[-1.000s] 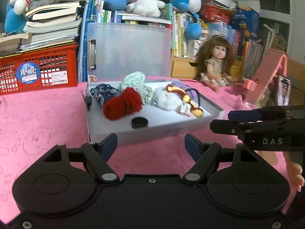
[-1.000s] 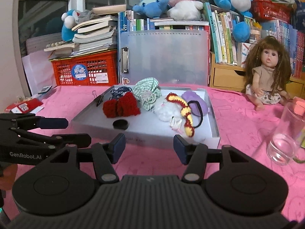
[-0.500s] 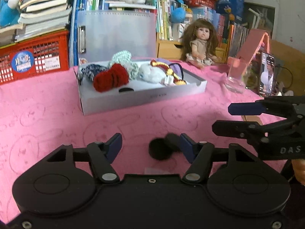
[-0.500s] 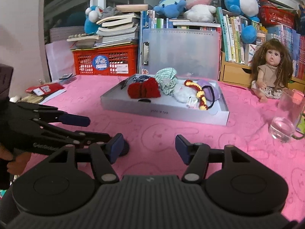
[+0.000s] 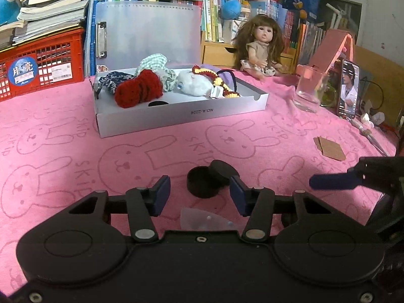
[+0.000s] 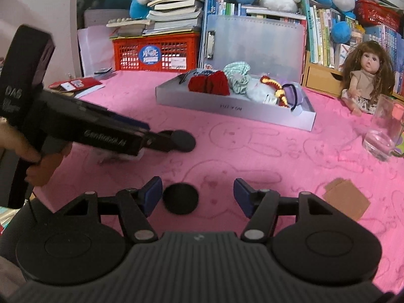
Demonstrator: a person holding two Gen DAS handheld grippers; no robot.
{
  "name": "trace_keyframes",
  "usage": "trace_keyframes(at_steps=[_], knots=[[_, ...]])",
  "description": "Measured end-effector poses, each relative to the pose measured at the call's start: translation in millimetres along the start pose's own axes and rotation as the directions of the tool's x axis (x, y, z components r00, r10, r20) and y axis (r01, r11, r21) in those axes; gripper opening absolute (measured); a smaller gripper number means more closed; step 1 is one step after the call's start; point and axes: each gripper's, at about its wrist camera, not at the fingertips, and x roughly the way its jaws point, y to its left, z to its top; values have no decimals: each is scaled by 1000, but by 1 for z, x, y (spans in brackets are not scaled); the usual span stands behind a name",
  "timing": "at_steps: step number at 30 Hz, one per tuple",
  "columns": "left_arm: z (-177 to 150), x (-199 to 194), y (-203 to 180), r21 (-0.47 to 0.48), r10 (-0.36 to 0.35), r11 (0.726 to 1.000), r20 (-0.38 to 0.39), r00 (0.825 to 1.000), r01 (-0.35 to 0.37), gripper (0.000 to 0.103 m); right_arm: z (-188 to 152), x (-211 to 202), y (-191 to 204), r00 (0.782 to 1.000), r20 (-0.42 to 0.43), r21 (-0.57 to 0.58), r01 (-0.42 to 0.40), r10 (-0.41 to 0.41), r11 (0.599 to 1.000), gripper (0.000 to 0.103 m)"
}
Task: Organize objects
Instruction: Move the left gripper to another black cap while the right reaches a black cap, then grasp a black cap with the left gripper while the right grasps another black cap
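Legible text: "SKIP" repeated on pink cloth [image 5: 252, 116]; "NO.A-2224", inverted, on near wall of grey box [image 5: 176, 116]; "GenRobot.AI" and "DAS" on left gripper [image 6: 174, 140] body; crate [image 5: 50, 60] sticker characters unclear.

On the tablecloth [image 5: 63, 116] an open box [image 5: 176, 115] sat before the books [image 5: 45, 12], crocheted pieces [image 5: 137, 88] inside it. A doll [image 5: 260, 48] sat right of the box, a glass [image 5: 309, 89] before the doll. Nearer, a small round jar [image 5: 203, 184] lay between the left gripper's [image 5: 199, 192] fingers, its lid [image 6: 180, 198] by the right gripper [image 6: 198, 197].
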Motion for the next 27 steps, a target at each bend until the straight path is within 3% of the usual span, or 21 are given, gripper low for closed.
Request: trace_keyframes(at_steps=[10, 13, 15, 17, 27], knots=[[2, 7, -4, 2, 5, 1000, -1, 1000, -5, 44, -8, -4, 8, 1000, -3, 12, -4, 4, 1000, 68], [2, 7, -4, -2, 7, 1000, 0, 1000, -7, 39, -9, -4, 9, 1000, 0, 14, 1, -1, 1000, 58], [1, 6, -3, -4, 8, 1000, 2, 1000, -8, 30, -9, -5, 9, 1000, 9, 22, 4, -4, 1000, 48], [1, 5, -4, -10, 16, 1000, 7, 1000, -16, 30, -9, -6, 8, 1000, 23, 36, 16, -17, 999, 38], [4, -8, -6, -14, 33, 999, 48, 998, -33, 30, -4, -7, -5, 996, 54, 97, 71, -76, 993, 37]])
